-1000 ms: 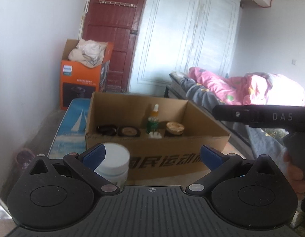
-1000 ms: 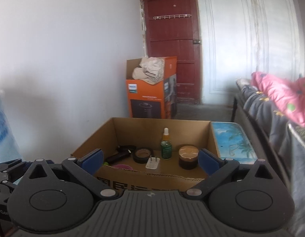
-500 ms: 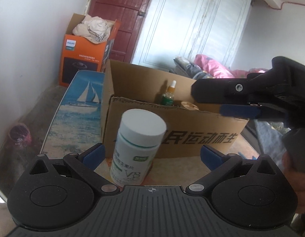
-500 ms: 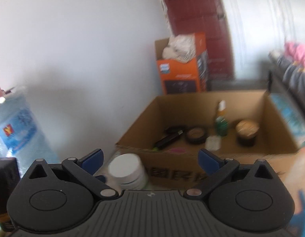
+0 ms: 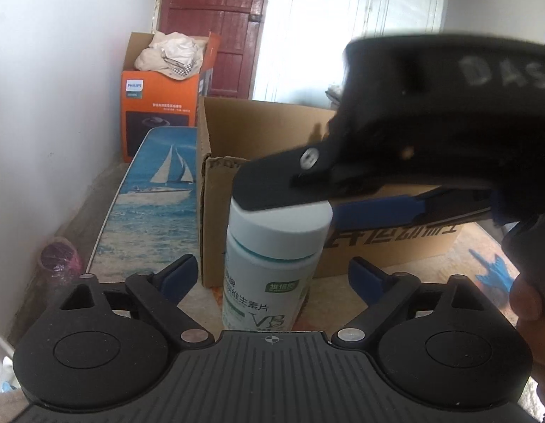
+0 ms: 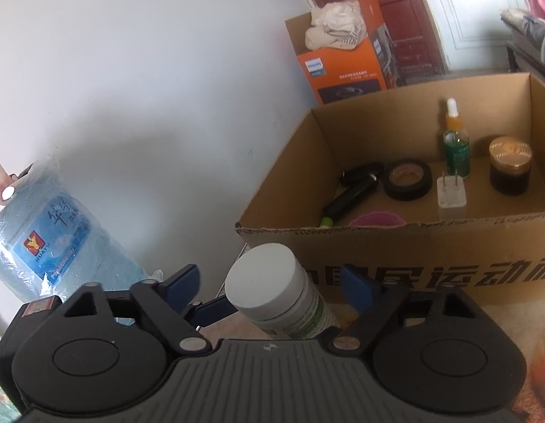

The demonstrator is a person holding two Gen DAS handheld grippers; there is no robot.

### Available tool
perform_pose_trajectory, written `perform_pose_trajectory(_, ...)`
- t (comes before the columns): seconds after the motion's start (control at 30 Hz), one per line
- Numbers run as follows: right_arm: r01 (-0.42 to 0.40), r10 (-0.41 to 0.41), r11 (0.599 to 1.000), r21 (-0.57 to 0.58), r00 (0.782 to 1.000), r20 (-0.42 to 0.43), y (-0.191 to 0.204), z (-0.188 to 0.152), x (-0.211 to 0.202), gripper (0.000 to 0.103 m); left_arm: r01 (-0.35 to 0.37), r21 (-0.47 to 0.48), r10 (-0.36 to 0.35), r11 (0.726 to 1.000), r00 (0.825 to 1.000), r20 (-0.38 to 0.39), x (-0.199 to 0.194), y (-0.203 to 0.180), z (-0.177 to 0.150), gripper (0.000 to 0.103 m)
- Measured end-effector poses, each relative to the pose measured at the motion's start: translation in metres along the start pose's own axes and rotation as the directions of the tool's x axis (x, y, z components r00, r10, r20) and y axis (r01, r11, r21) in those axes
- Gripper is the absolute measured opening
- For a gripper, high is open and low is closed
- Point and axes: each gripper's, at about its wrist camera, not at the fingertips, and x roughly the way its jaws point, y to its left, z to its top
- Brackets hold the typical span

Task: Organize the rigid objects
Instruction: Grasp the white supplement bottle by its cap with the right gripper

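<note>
Both claws are spread wide, gripping nothing. Left gripper [image 5: 268,275] and right gripper [image 6: 268,287] each frame the white pill bottle [image 5: 272,261] betw. their blue pads w/o touching it. Bottle stands upright on the table, just in front of the cardboard box [image 6: 427,257]. Inside box: dropper bottle [image 6: 456,144], tape roll [image 6: 408,179], brown jar [image 6: 510,165], white plug [image 6: 451,199].

Between the left gripper's [image 5: 268,275] matt black plastic jaws stands a bottle [image 5: 268,268] of smooth white plastic with a glossy printed label. Behind it, the box [image 6: 431,246] is rough brown corrugated cardboard. Inside, ahead of the right gripper [image 6: 268,283], lies glossy black tape [image 6: 408,179].
</note>
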Motion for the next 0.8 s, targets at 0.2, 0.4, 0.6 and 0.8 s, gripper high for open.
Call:
perform_pose_trajectory(0.2, -0.024, 0.025, 0.999, 0.031, 1.000, -0.018, -0.005, -0.002, -0.001, 0.065, -0.024, -0.015, 0.024, 1.000, 1.000, -0.004, -0.002, -0.006, 0.002, 0.057)
perform_pose_trajectory(0.4, -0.013, 0.013, 0.998, 0.066, 1.000, -0.007, -0.017, -0.004, -0.022, 0.062, 0.008, -0.009, -0.008, 1.000, 1.000, -0.010, -0.005, -0.023, 0.003, 0.055)
perform_pose_trajectory(0.6, 0.050, -0.052, 0.995, 0.090, 0.998, 0.019, -0.036, -0.009, -0.060, 0.062, 0.084, 0.030, -0.084, 0.996, 0.996, -0.024, -0.003, -0.058, 0.005, 0.054)
perform_pose_trajectory(0.8, 0.088, -0.094, 0.988, 0.128, 0.995, 0.040, -0.054, -0.016, -0.087, 0.062, 0.136, 0.072, -0.133, 0.988, 0.990, -0.053, -0.001, -0.088, 0.005, 0.054)
